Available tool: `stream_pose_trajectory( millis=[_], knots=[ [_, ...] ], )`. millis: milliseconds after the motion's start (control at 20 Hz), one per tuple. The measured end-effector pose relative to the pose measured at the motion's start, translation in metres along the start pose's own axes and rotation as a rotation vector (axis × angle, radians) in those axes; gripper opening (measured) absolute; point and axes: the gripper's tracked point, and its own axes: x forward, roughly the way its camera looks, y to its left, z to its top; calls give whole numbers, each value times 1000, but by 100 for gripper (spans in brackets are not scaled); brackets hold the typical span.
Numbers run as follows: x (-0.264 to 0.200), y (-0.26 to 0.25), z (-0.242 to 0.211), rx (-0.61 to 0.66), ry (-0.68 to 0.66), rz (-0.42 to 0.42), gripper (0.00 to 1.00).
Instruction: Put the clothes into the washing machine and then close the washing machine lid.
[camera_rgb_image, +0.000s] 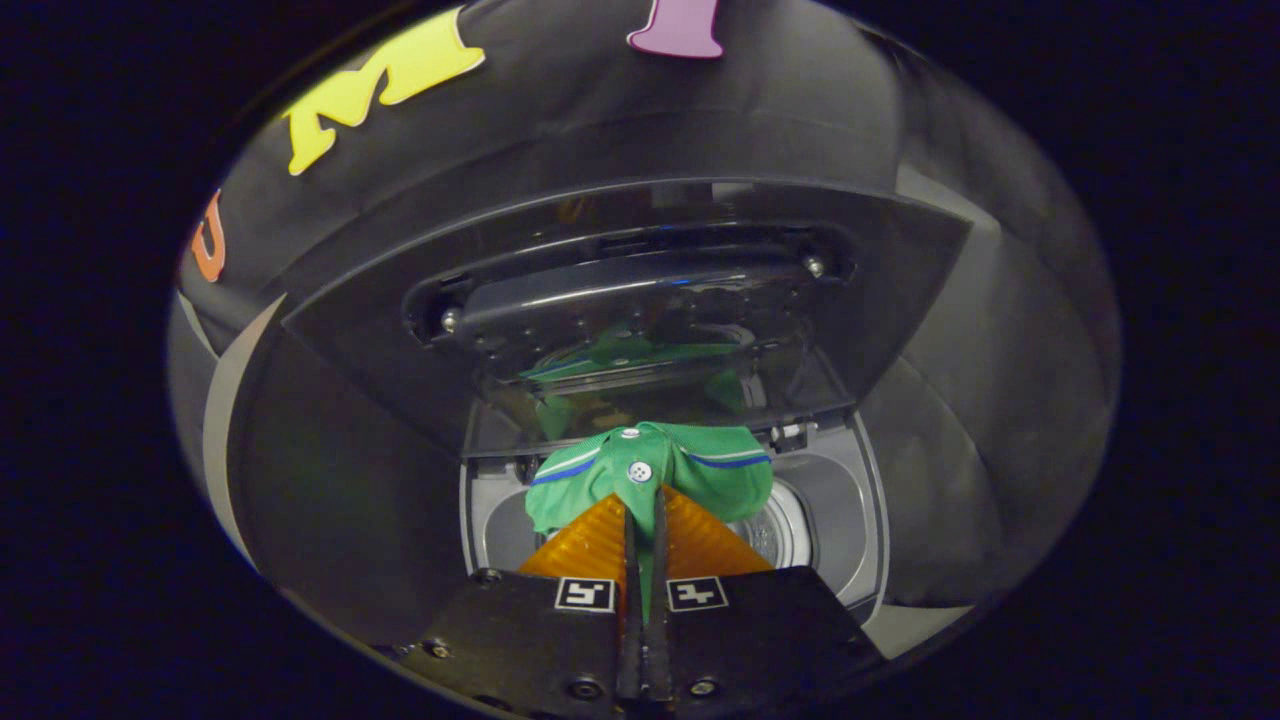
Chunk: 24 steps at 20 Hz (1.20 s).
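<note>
My gripper (643, 500) is shut on a green shirt (650, 472) with white buttons and blue and white trim, pinching a fold of it between both fingers. The shirt bunches just ahead of the fingertips and hangs over the round opening of the washing machine (800, 535), whose grey top and metal drum show below it. The machine's dark lid (640, 300) stands raised beyond the shirt, and its glossy window mirrors the green cloth.
Black cloth walls close in on both sides of the washing machine and behind its lid. A pale strip of the booth (215, 420) shows left of the machine.
</note>
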Motion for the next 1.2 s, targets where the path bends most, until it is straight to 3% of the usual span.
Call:
stream_pose_trajectory(
  millis=[250,550,750,900,1200],
  knots=[
    [26,-8,-20,-15,40,-34,8],
    [30,-8,-41,36,121,-6,12],
    [17,-9,-40,43,90,5,34],
    [5,-20,-36,17,64,-24,61],
    [-19,-32,-1,-85,-80,-89,63]
  ],
)
